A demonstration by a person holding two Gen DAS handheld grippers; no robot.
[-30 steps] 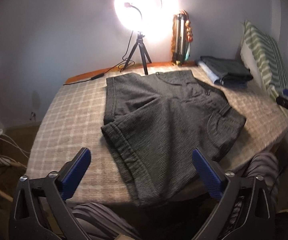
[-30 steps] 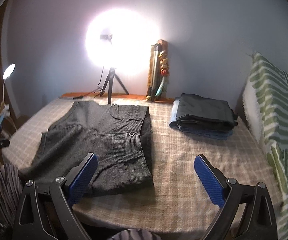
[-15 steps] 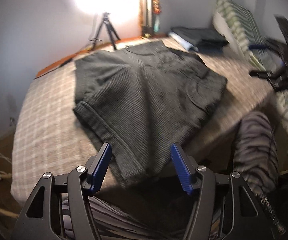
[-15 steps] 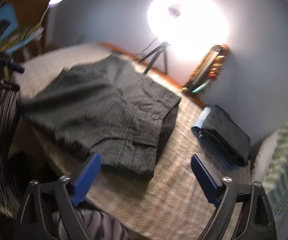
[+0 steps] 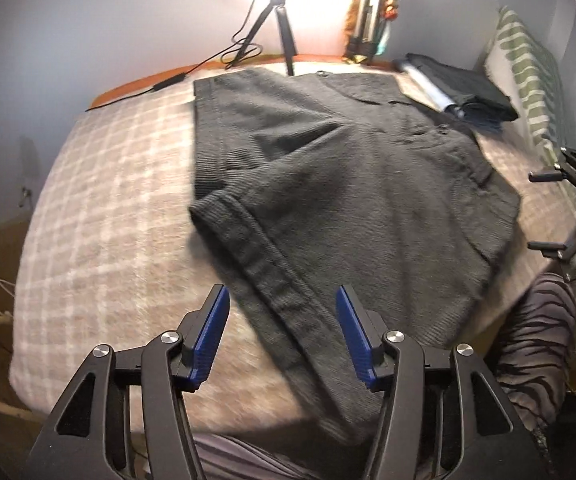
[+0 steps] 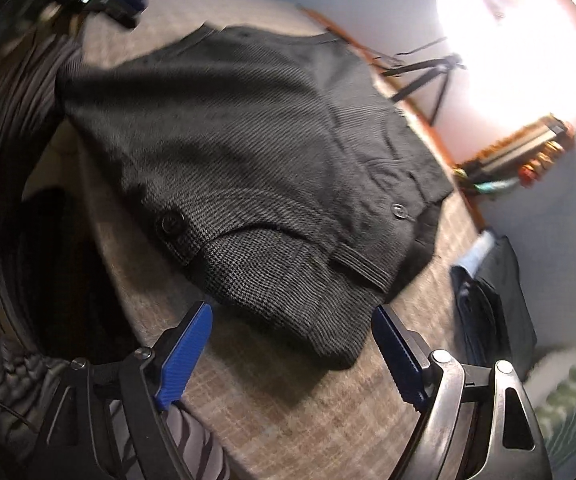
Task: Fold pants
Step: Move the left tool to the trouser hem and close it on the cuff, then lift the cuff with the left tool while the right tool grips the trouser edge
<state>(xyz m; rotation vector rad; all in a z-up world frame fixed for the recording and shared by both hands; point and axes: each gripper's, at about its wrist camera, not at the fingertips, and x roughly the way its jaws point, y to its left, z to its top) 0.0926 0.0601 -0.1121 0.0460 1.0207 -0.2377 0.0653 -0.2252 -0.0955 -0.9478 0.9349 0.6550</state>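
Left gripper (image 5: 280,332), lower centre of the left wrist view: blue pads part-way apart after just narrowing, poised over the hem of the near leg, nothing pressed between them. Right gripper (image 6: 292,354), lower centre of the right wrist view: jaws wider, also just narrowing, framing the near corner of the waistband, cloth not clamped.

Pants (image 5: 348,184), dark grey and ribbed: spread flat in the middle of the left wrist view, long axis running from hems at left to waistband at right, near leg angled toward the lower centre of the frame, far leg lying along the upper edge. Same pants (image 6: 256,168) in the right wrist view: filling the centre, waistband and two buttons toward the lower right, legs stretching to the upper left; picture blurred.

Checked cover (image 5: 100,232), beige and white: under the pants, bare at the left of the frame. Folded dark clothes (image 5: 460,88): stacked at upper right, apart from the pants. Tripod (image 5: 280,28) with bright lamp above: upper centre, at the far edge of the surface, cable trailing left. Green-and-white striped cushion (image 5: 528,68): far right. Pale wall: behind. Striped sleeve (image 5: 536,332): lower right.
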